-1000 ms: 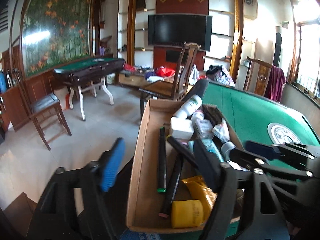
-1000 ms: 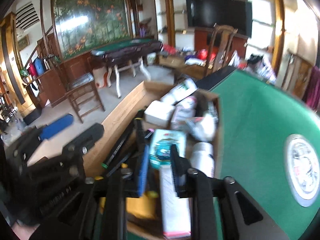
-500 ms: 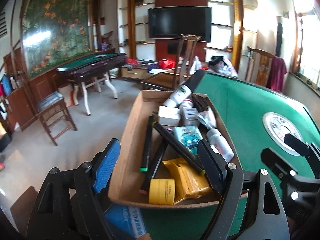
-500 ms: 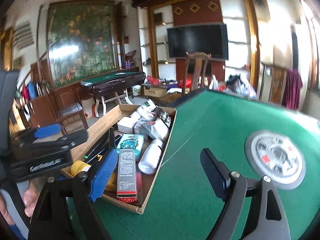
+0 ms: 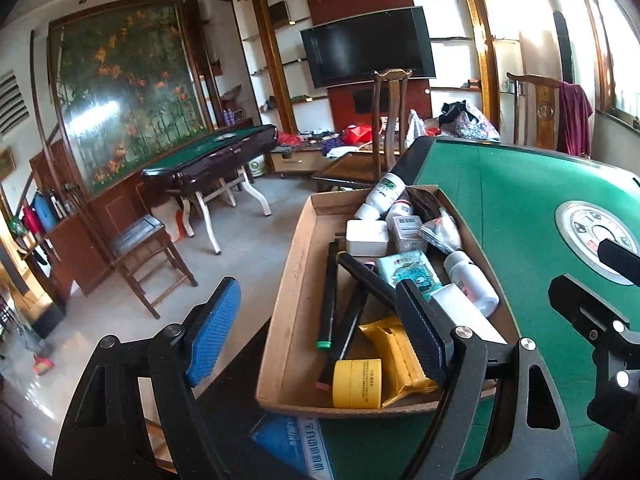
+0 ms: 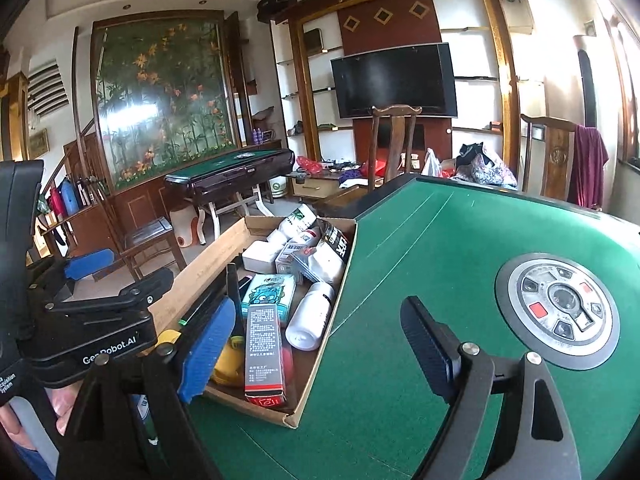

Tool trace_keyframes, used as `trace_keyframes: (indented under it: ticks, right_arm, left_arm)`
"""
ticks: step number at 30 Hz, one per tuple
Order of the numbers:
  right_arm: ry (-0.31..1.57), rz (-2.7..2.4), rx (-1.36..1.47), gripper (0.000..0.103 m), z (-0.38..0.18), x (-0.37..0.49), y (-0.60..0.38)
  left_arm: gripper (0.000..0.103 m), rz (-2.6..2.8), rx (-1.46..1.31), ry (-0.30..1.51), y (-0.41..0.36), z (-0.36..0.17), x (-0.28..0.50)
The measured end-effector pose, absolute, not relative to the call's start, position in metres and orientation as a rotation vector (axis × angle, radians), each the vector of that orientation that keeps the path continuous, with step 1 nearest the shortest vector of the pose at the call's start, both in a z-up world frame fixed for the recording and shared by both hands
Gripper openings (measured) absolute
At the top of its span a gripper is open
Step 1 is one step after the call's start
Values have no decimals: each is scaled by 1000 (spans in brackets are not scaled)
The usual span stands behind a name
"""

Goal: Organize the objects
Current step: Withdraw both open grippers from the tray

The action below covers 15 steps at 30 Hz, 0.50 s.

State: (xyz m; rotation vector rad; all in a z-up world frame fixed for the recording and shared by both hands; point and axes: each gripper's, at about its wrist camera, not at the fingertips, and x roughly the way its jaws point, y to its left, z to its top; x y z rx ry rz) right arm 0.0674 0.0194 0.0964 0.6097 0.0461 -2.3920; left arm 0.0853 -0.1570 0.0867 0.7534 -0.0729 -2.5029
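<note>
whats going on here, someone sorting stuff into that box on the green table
A person holds a two-finger gripper in each hand over a cardboard box at the edge of a green felt table. The box is packed with bottles, small cartons, black markers and a yellow tape roll. Both the left gripper and the right gripper are open and empty; a red and grey carton lies in the box.

Home game room — mahjong tables (image 5: 500, 200), television (image 5: 368, 46)
</note>
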Motion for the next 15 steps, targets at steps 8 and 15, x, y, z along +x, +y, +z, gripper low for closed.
trace_keyframes:
  ticks: [8, 15]
  right_arm:
    - [45, -2388, 616, 85, 94, 67, 19]
    - [42, -2386, 624, 85, 93, 67, 20]
  left_arm:
    - [80, -2456, 766, -54, -167, 82, 85]
    - [80, -2417, 735, -73, -169, 80, 87]
